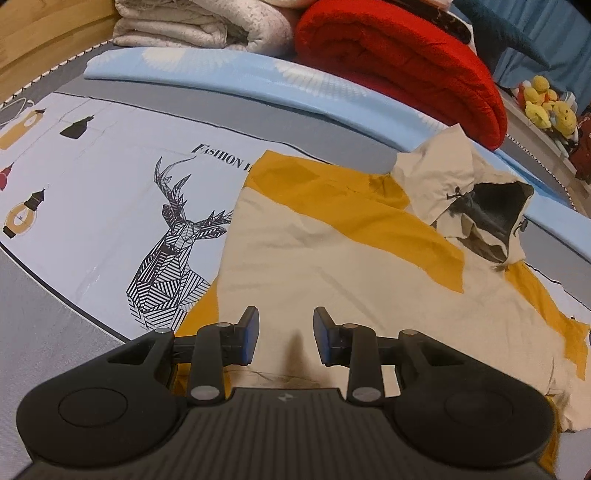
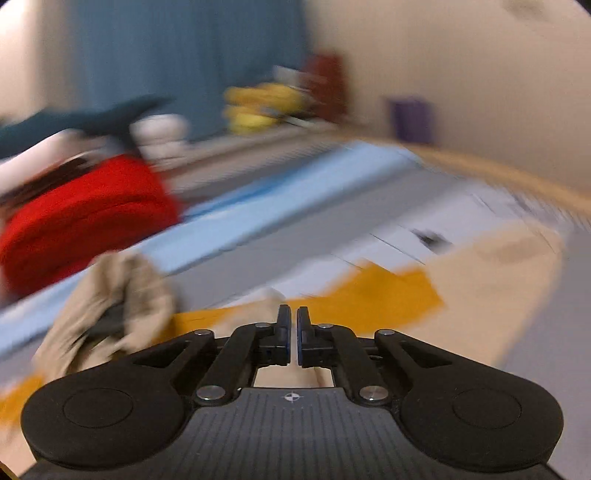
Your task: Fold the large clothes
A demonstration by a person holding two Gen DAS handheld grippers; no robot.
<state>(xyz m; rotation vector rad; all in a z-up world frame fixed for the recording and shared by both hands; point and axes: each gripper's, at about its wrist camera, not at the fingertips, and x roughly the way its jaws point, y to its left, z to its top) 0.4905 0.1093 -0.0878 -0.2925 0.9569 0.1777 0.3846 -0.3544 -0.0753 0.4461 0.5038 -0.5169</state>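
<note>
A cream and mustard-yellow hooded garment [image 1: 332, 240] lies partly folded on the printed bed sheet [image 1: 110, 177], its hood [image 1: 476, 199] toward the far right. My left gripper [image 1: 284, 334] is open and empty, hovering just above the garment's near cream part. In the blurred right wrist view the same garment [image 2: 461, 288] spreads below, with the hood [image 2: 110, 302] at the left. My right gripper [image 2: 292, 334] has its jaws nearly together with a thin gap and nothing visible between them, above the garment.
A red rolled blanket [image 1: 406, 62] and a white folded quilt [image 1: 199, 26] lie at the far side. A light blue sheet fold [image 1: 258, 85] runs across the bed. Yellow plush toys [image 1: 546, 103] sit at the far right. A wooden bed edge [image 2: 517, 177] curves at right.
</note>
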